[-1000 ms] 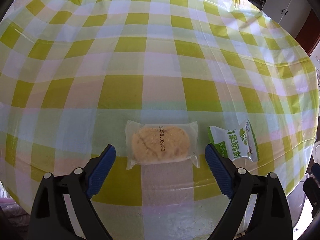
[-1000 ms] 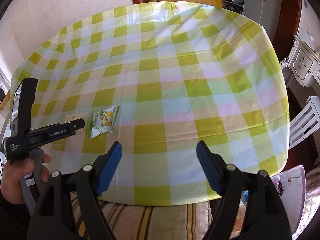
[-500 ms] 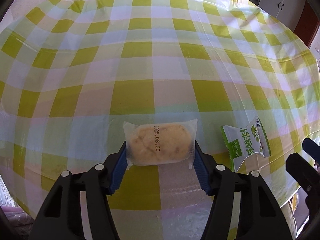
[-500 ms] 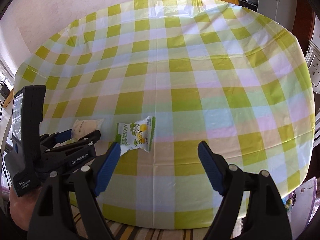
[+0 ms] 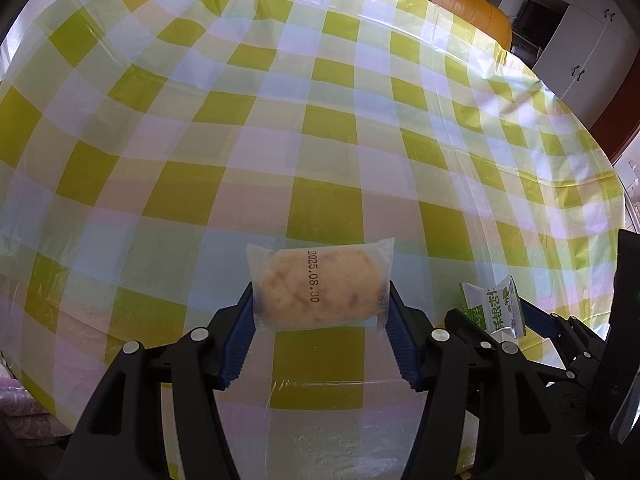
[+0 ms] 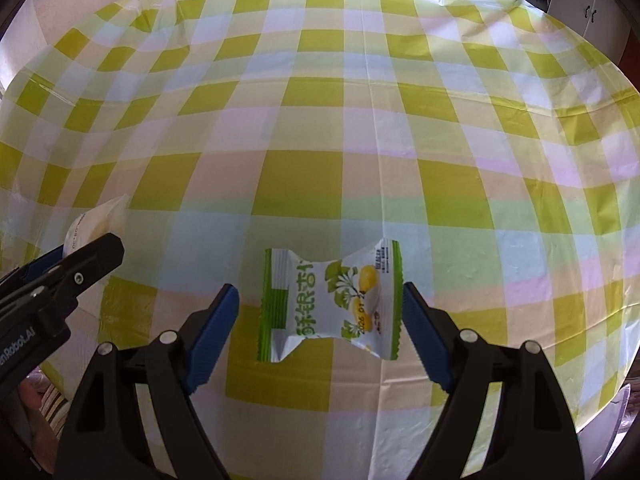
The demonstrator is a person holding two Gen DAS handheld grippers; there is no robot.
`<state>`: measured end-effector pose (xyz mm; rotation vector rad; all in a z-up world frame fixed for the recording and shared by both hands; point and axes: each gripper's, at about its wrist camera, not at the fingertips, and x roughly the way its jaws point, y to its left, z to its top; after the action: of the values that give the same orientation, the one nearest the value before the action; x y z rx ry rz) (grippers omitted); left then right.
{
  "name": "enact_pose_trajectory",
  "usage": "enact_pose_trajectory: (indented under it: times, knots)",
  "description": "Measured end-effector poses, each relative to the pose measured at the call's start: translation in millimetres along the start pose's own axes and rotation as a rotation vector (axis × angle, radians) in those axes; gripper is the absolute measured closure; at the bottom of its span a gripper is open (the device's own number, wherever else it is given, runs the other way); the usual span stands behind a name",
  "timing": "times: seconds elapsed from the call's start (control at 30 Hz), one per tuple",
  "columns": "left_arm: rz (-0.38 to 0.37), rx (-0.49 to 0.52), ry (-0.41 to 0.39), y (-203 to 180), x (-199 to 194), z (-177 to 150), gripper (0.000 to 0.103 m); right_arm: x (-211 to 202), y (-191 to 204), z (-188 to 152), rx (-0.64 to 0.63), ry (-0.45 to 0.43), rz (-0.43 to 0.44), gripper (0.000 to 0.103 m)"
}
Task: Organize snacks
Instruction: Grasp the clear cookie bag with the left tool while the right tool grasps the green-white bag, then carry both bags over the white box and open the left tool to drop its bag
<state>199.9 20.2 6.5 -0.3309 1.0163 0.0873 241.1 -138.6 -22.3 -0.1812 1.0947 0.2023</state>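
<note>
- Blue ribbed pads of the left tool (image 5: 320, 320) press on both short ends of a clear-wrapped cake (image 5: 320, 286), so this tool is clenched on it; the wrapper carries the stamp 2025.08.30 and sits at about 6 o'clock in the left wrist view, low over the near edge of the worktop (image 5: 280, 128).
- Blue pads of the right tool (image 6: 320, 332) stand either side of a green-and-white snack packet (image 6: 330, 300). The right pad is at the packet's crimped edge, the left pad a little clear of it, so the tool is released, straddling the packet without gripping it.
- The packet lies flat on the worktop (image 6: 360, 120) near its front edge, printed face up, with green characters and a yellow fruit picture.
- From the left wrist view, the same packet (image 5: 494, 306) shows at 4 o'clock, flanked by the black arms of the right tool (image 5: 500, 320), which hide its lower part.
- From the right wrist view, the left tool (image 6: 86, 252) reaches in at 9 o'clock, its black finger covering most of the cake (image 6: 98, 220); only a pale corner of wrapper shows above it.
- Cake and packet are close neighbours, side by side, apart.
- A yellow-green, white and pale pink checked plastic cloth (image 5: 328, 208) covers the round worktop, creased in fold lines.
- Beyond the far rim, at 1 o'clock in the left wrist view, stands an orange-yellow armchair (image 5: 472, 12), then white cabinets (image 5: 580, 48).
</note>
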Motion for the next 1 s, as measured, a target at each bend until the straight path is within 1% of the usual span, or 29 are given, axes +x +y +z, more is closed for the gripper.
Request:
enact_pose_trajectory:
  times: [0.03,0.1,0.2,0.27,0.3,0.37,0.4,0.57,0.67,0.7,0.8,0.9,0.93,0.97,1.0]
  knots:
    - [-0.004,0.001,0.000,-0.8,-0.4,-0.4,0.045,1.4,0.9,0.0,-0.005,0.001,-0.005,0.024]
    - [-0.015,0.003,-0.001,-2.0,-0.8,-0.8,0.045,2.3,1.2,0.2,-0.008,0.003,-0.009,0.037]
    - [-0.024,0.004,0.000,-3.9,-1.2,-1.7,0.045,0.6,1.7,0.1,-0.019,-0.001,-0.010,0.038]
    - [-0.025,0.008,0.000,-5.9,-1.4,-2.3,0.045,-1.6,0.7,0.0,-0.017,-0.008,-0.014,0.044]
    - [-0.027,0.010,0.000,-6.9,-1.5,-2.4,0.045,-3.8,-0.6,-0.3,-0.016,-0.014,-0.017,0.049]
    - [-0.030,0.016,-0.001,-9.1,-2.7,-3.1,0.045,-7.4,-3.0,-0.1,-0.012,-0.020,-0.002,0.054]
    - [-0.033,0.021,0.000,-10.7,-3.0,-3.6,0.045,-9.7,-4.4,-0.5,-0.010,-0.021,-0.006,0.061]
    - [-0.058,0.050,0.005,-24.4,-6.2,-8.5,0.045,-19.1,-18.0,-7.7,0.017,-0.028,-0.020,0.062]
    - [-0.088,0.076,0.013,-37.4,-9.4,-13.9,0.045,-31.2,-32.2,-16.1,0.038,-0.041,-0.042,0.062]
    - [-0.102,0.084,0.018,-42.5,-10.4,-16.1,0.045,-31.2,-32.2,-16.1,0.038,-0.041,-0.042,0.062]
    - [-0.142,0.124,0.027,-63.0,-15.7,-24.6,0.045,-45.7,-52.2,-28.2,0.064,-0.051,-0.070,0.062]
    - [-0.199,0.173,0.042,-89.4,-21.9,-35.6,0.045,-61.7,-77.0,-44.5,0.099,-0.057,-0.104,0.062]
    - [-0.217,0.191,0.048,-98.9,-24.0,-39.9,0.045,-73.0,-95.4,-57.0,0.126,-0.059,-0.125,0.062]
    - [-0.239,0.210,0.056,-108.8,-25.7,-44.4,0.045,-73.0,-95.4,-57.0,0.126,-0.059,-0.125,0.062]
    - [-0.261,0.228,0.065,-119.1,-27.8,-49.8,0.045,-78.7,-104.7,-63.8,0.141,-0.061,-0.136,0.062]
